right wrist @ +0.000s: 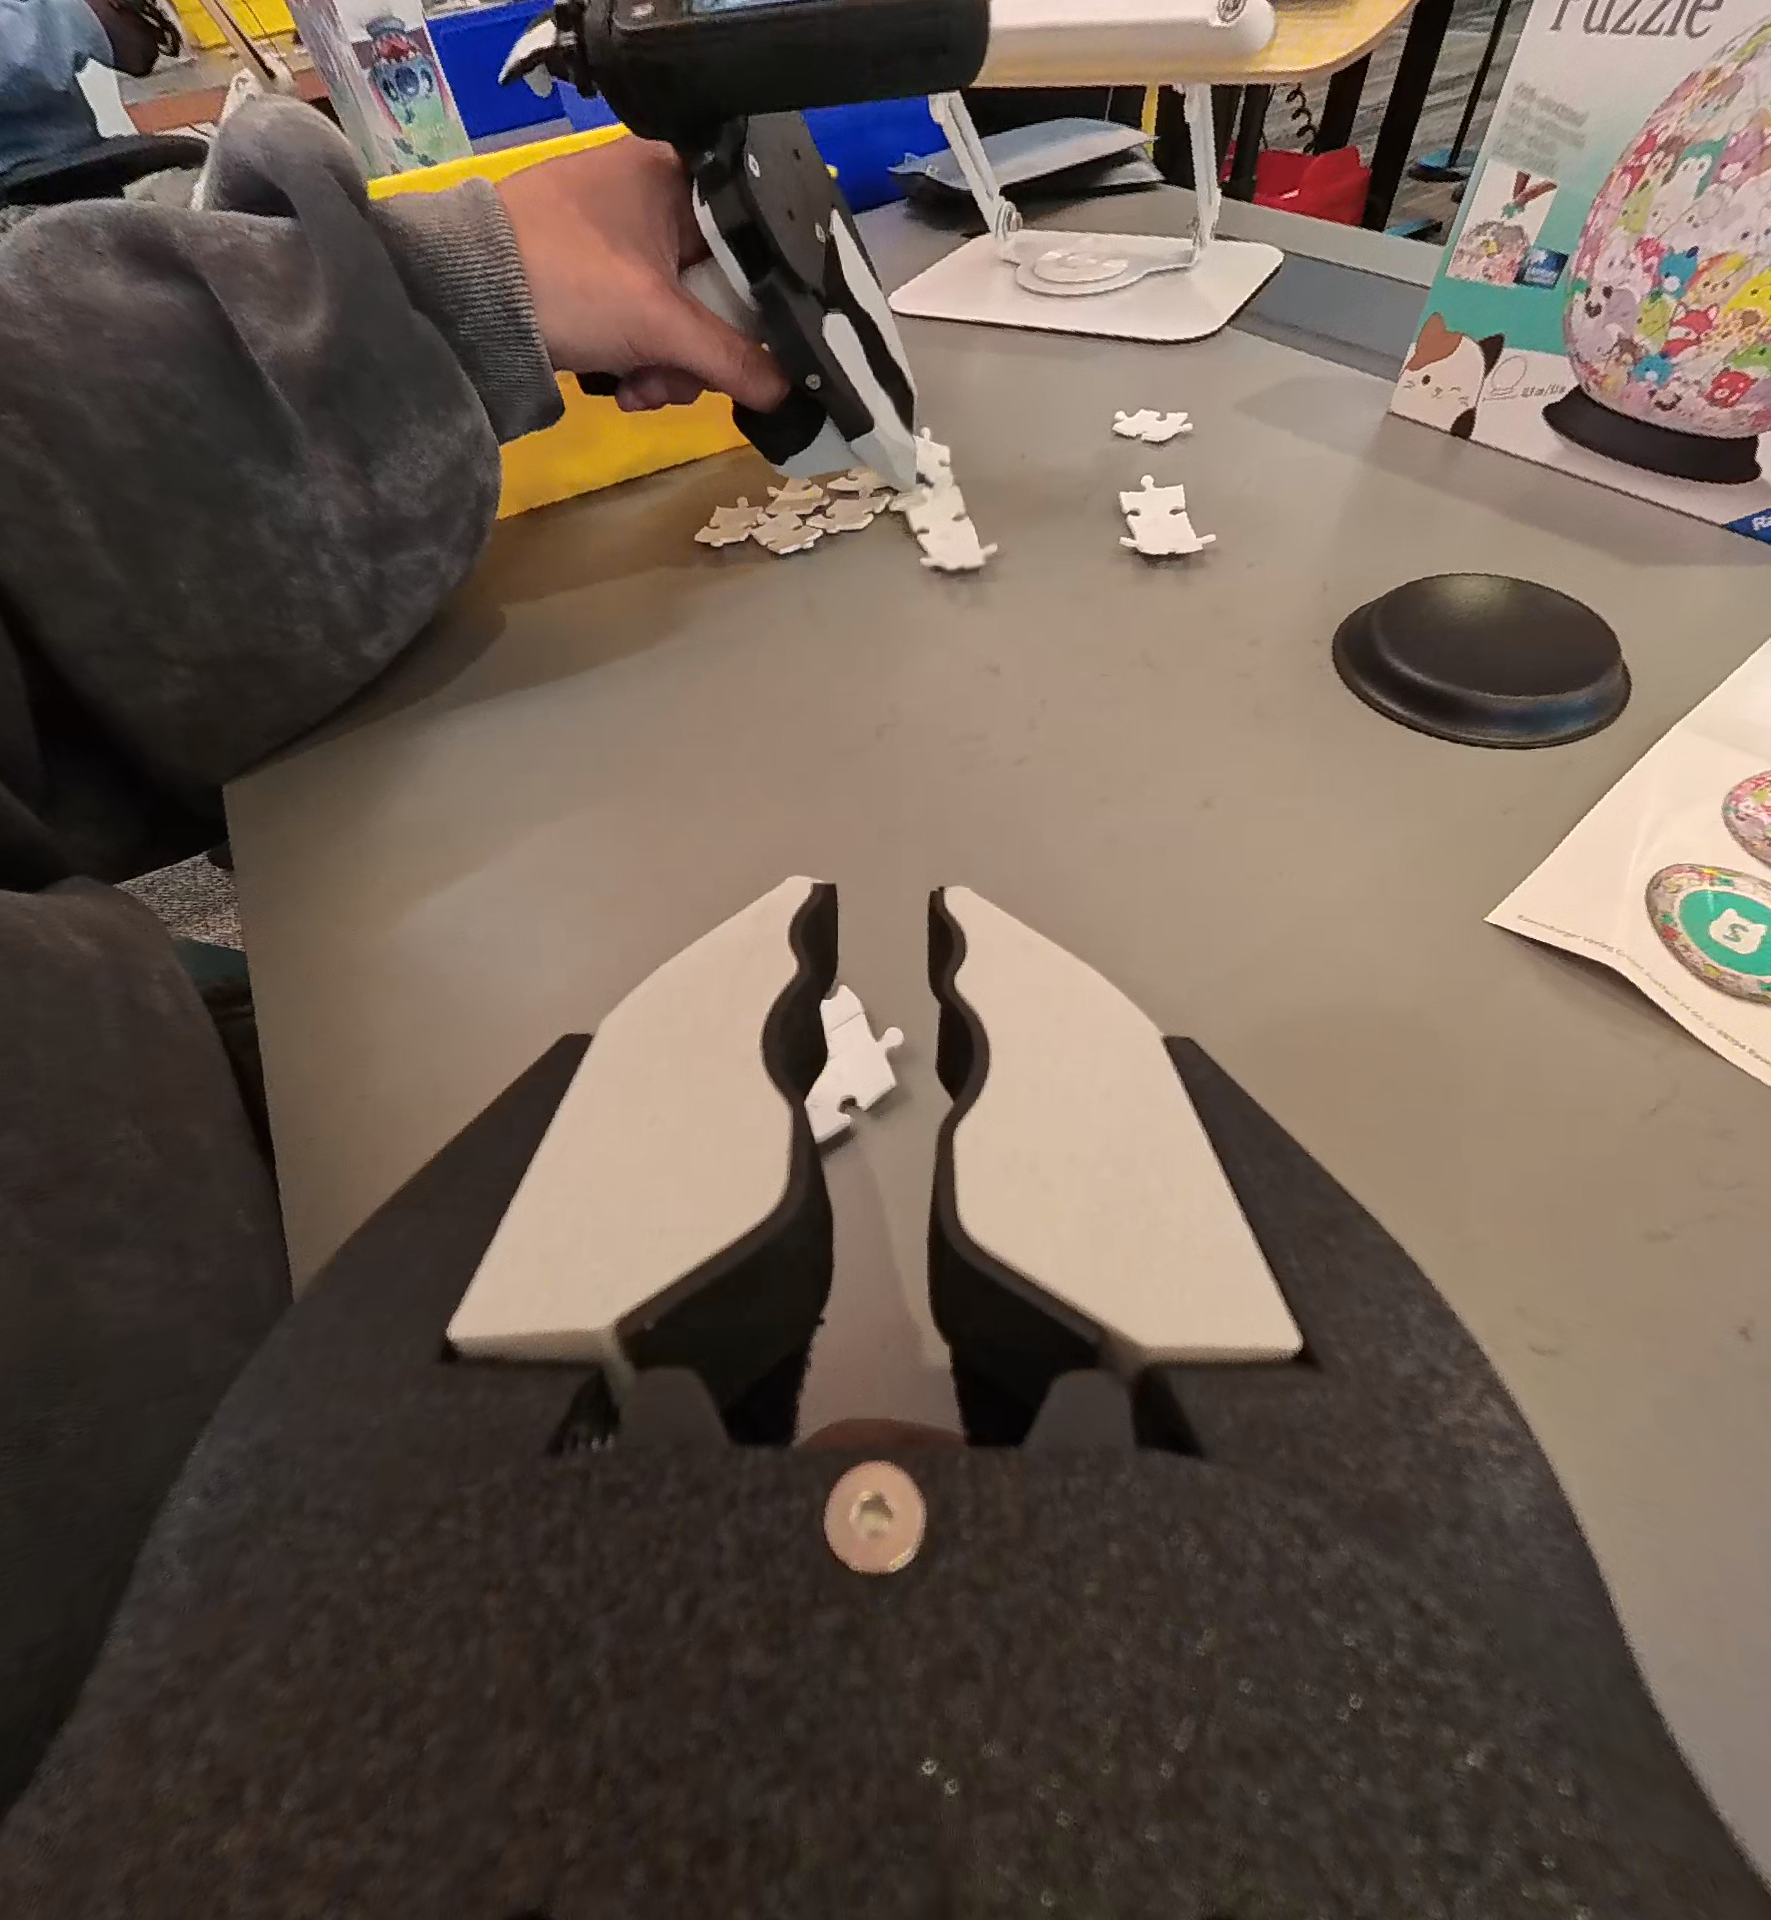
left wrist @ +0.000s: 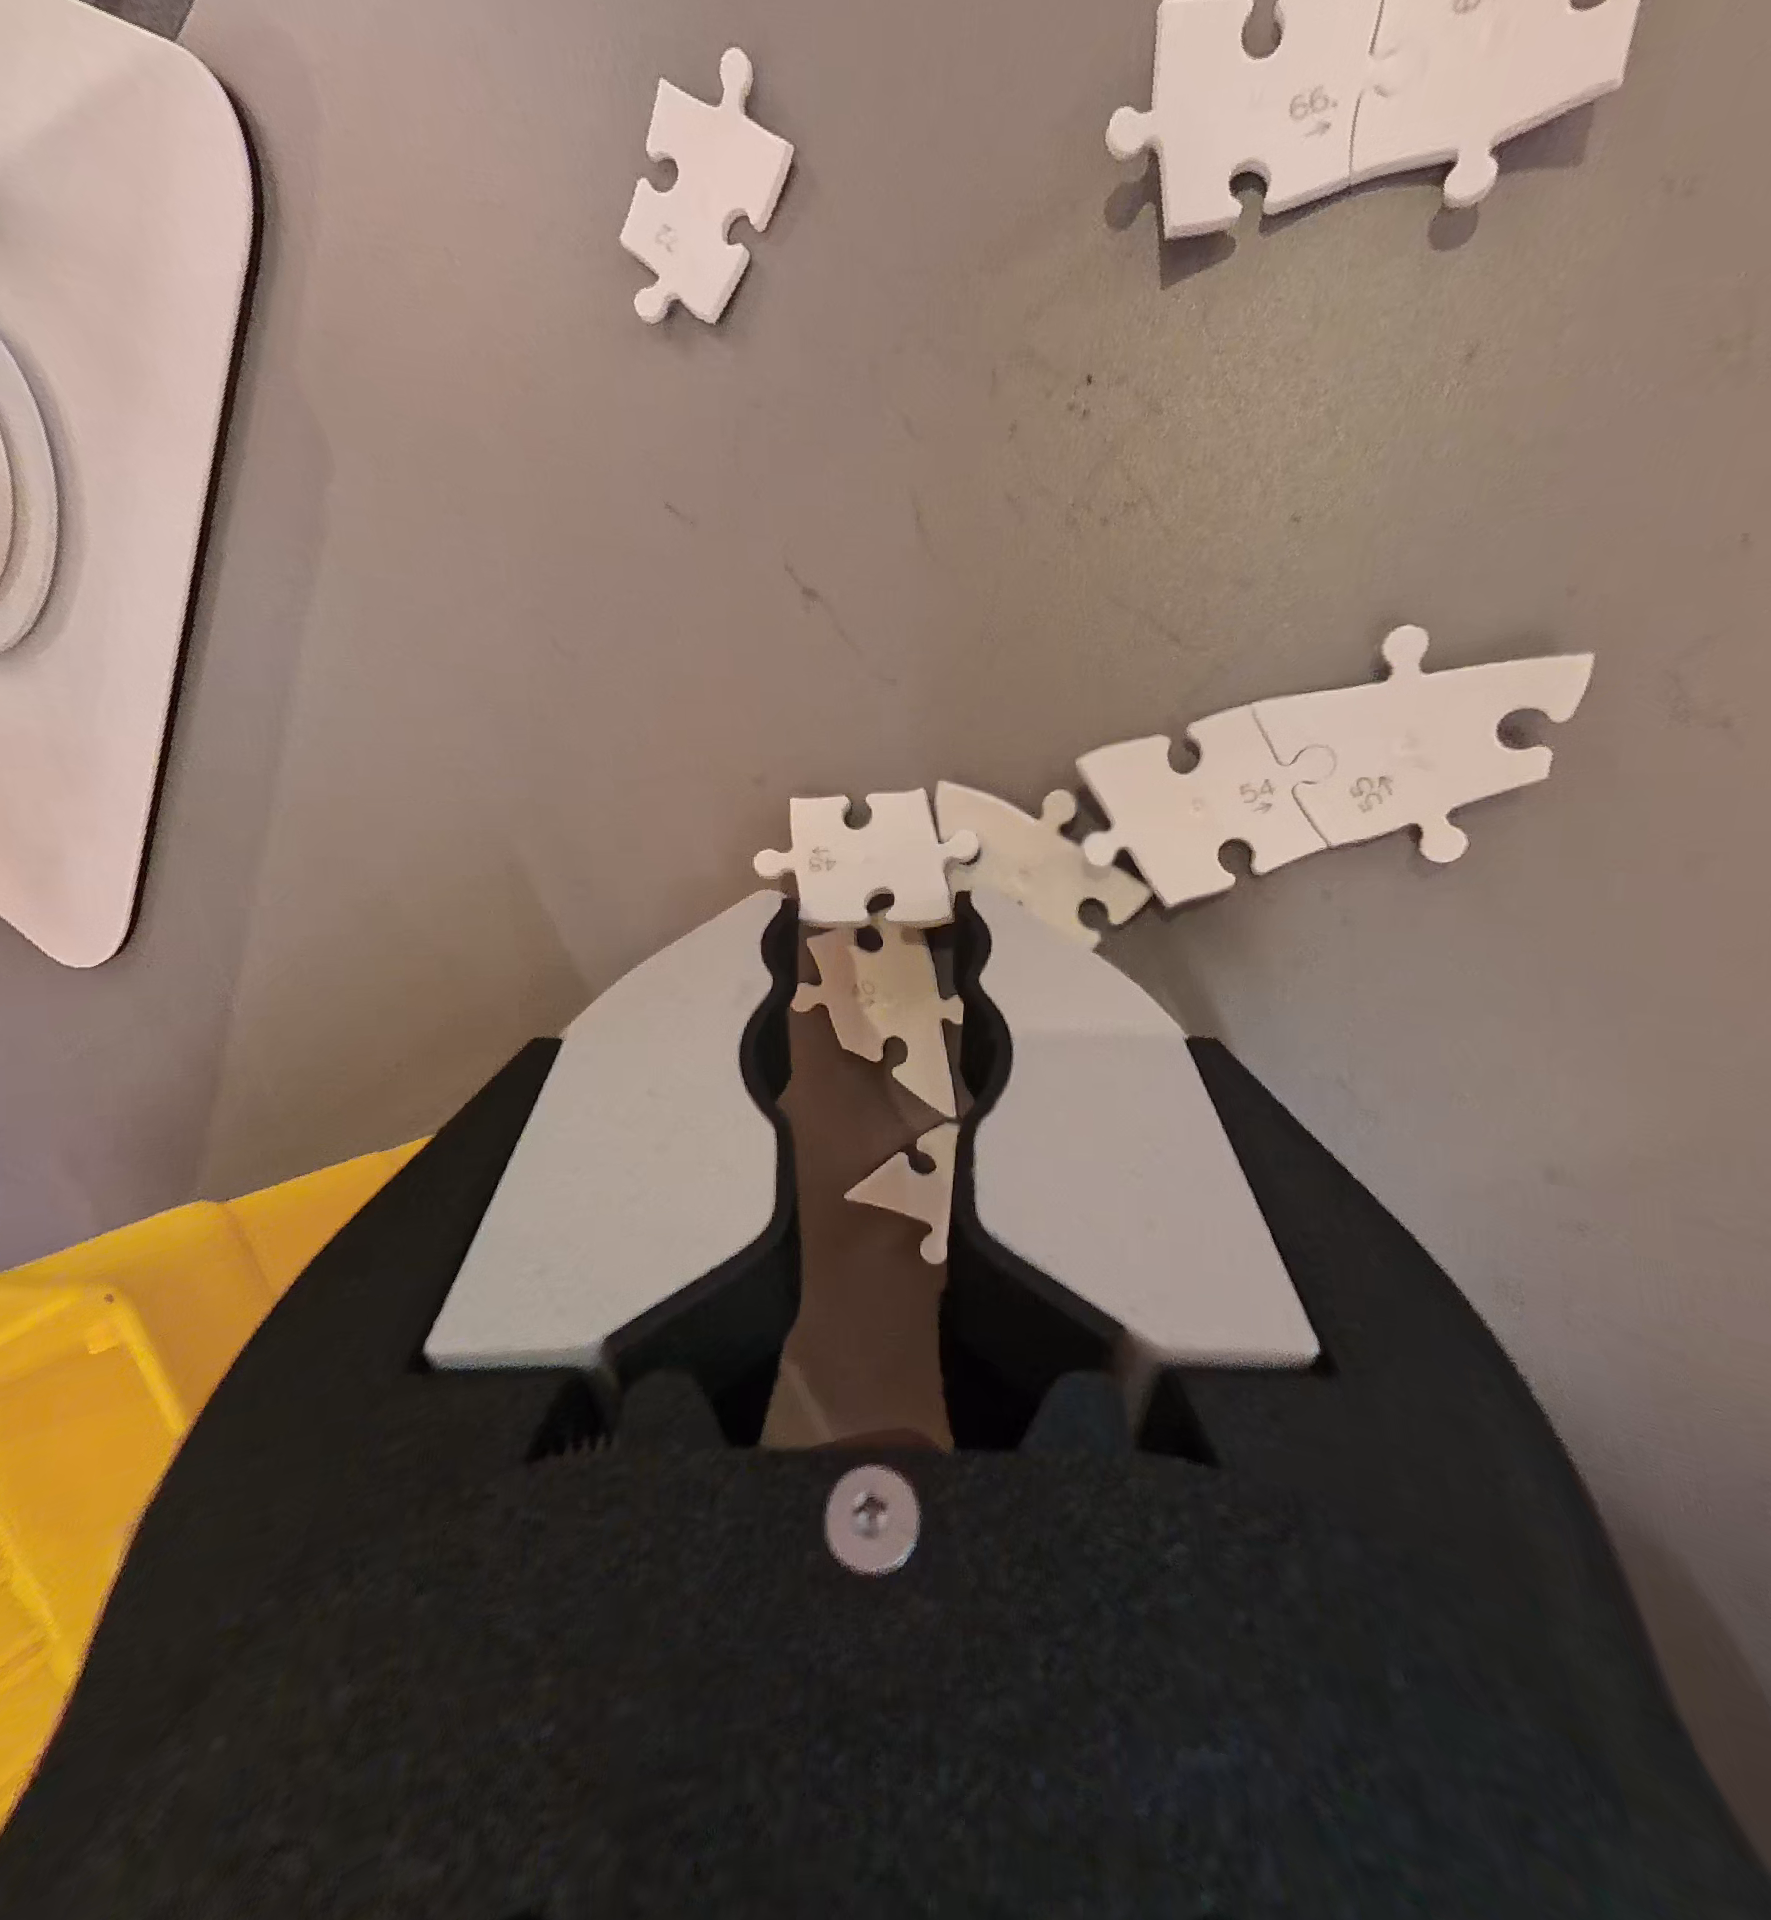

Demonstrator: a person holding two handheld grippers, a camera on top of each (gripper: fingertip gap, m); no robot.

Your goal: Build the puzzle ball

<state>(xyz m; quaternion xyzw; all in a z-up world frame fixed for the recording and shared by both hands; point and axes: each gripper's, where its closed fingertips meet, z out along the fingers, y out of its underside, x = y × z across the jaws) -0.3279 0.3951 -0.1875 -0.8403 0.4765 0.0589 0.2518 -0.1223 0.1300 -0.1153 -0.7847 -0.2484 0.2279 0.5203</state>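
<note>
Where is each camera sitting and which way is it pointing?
Left wrist view: on the left gripper, looking steeply down at the grey table; its fingertips pinch a small white puzzle piece beside a joined white two-piece strip.
Right wrist view: on the right gripper, low over the table, looking across it; jaws open above a white piece, a grey sleeve at left.
Shared: the right view shows the left gripper and the strip.
</note>
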